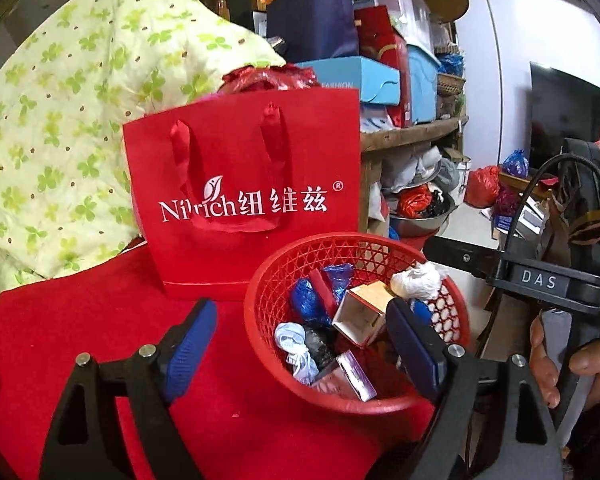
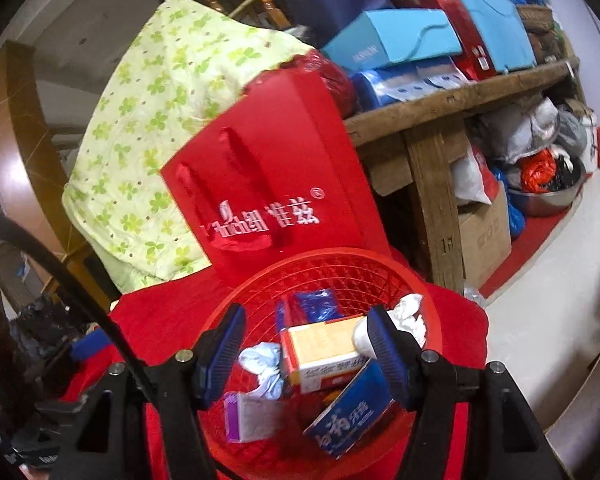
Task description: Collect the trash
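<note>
A red mesh basket (image 1: 340,238) (image 2: 324,258) stands on a red cloth (image 1: 60,340). In it lie trash items: an orange-and-white box (image 1: 360,316) (image 2: 320,348), blue wrappers (image 1: 310,304), a crumpled white tissue (image 2: 262,364), a white plastic wad (image 1: 416,280), a purple-edged box (image 2: 248,416) and a blue toothpaste box (image 2: 348,416). My left gripper (image 1: 300,348) is open wide, one finger over the cloth and one over the basket. My right gripper (image 2: 302,354) hovers open above the basket, its pads touching nothing.
A red paper bag (image 1: 240,200) stands upright just behind the basket, against a green-patterned quilt (image 1: 60,120). A wooden bench (image 2: 460,96) stacked with boxes is to the right, with a cardboard box (image 2: 484,236) and a metal bowl (image 2: 548,196) beneath. A hand (image 1: 548,360) grips the right tool.
</note>
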